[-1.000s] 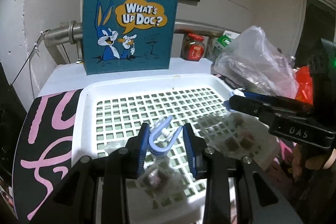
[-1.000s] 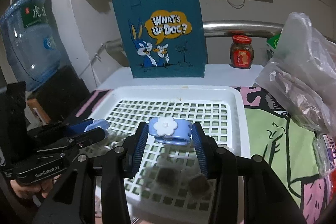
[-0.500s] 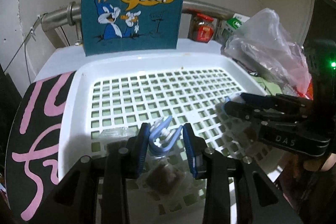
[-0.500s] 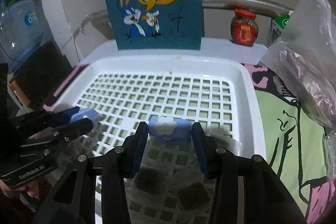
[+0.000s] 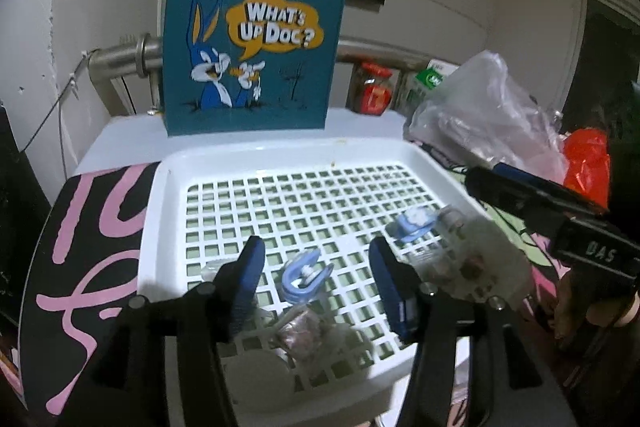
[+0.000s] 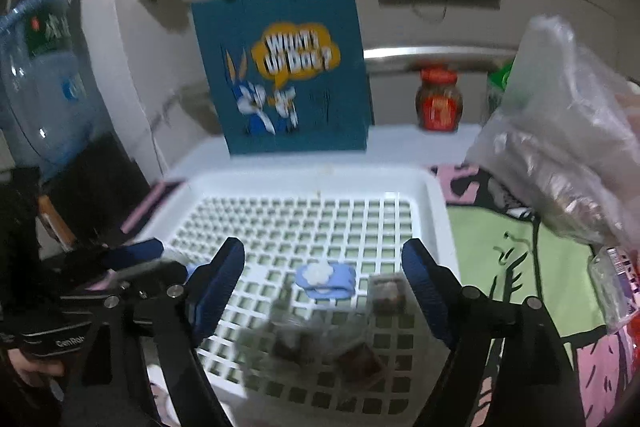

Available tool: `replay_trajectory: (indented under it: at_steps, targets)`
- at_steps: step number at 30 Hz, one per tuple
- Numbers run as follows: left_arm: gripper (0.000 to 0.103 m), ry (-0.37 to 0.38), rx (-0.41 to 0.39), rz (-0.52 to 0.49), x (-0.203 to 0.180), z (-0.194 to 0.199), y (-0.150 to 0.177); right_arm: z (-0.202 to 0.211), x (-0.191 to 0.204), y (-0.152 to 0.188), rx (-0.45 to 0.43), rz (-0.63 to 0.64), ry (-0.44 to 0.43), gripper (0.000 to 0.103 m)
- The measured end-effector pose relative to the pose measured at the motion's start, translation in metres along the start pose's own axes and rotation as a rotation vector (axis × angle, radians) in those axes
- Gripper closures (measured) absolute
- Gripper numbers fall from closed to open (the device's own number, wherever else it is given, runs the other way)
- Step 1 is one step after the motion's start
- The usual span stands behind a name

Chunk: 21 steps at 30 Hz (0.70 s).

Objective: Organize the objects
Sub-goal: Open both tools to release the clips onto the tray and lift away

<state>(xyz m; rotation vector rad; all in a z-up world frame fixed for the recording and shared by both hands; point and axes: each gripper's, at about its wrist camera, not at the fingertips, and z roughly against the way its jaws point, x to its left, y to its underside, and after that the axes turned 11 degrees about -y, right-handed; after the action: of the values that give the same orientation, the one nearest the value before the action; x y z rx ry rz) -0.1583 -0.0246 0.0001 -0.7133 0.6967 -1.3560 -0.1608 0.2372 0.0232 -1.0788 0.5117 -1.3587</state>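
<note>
Over a white plastic lattice tray (image 5: 160, 223) (image 6: 436, 211), the left tongs (image 5: 316, 287) stand with their blue-padded jaws spread wide, gripping nothing. Between them a pale blue U-shaped plastic clip (image 5: 306, 274) lies free on the tray grid, touching neither pad. Toward the tray's right side rests a pale blue clip with a white flower (image 5: 414, 222) (image 6: 326, 279); the right wrist view, partly blurred, shows it lying between the equally wide-open, empty right tongs (image 6: 323, 291). Small clear packets with brown contents (image 5: 304, 331) (image 6: 316, 339) lie at the tray's near edge, beside both clips. Behind the tray, a teal felt tote bag printed "WHAT'S UP DOC?" (image 5: 254, 39) (image 6: 286, 67) stands upright on the white table (image 5: 120, 135). To the right lie a crumpled clear plastic bag (image 5: 480, 107) (image 6: 560, 147) and a red-lidded jar (image 5: 372, 89) (image 6: 439, 99). A blue water jug (image 6: 36, 75) stands at far left.
</note>
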Motion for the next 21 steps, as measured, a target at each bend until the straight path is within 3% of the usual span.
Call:
replay_trajectory:
  at_steps: [3, 13, 21]
  targets:
    - [0.049, 0.007, -0.013, -0.001, -0.002, 0.006, 0.003, 0.012, 0.011, 0.000, -0.047, 0.016, -0.017, 0.017]
    - [0.049, 0.017, -0.029, -0.063, -0.014, 0.027, 0.024, 0.039, 0.032, 0.022, -0.078, 0.073, -0.024, 0.017]
    - [0.049, 0.029, -0.044, -0.051, -0.009, 0.049, 0.031, 0.052, 0.037, 0.028, -0.087, 0.072, -0.038, 0.017]
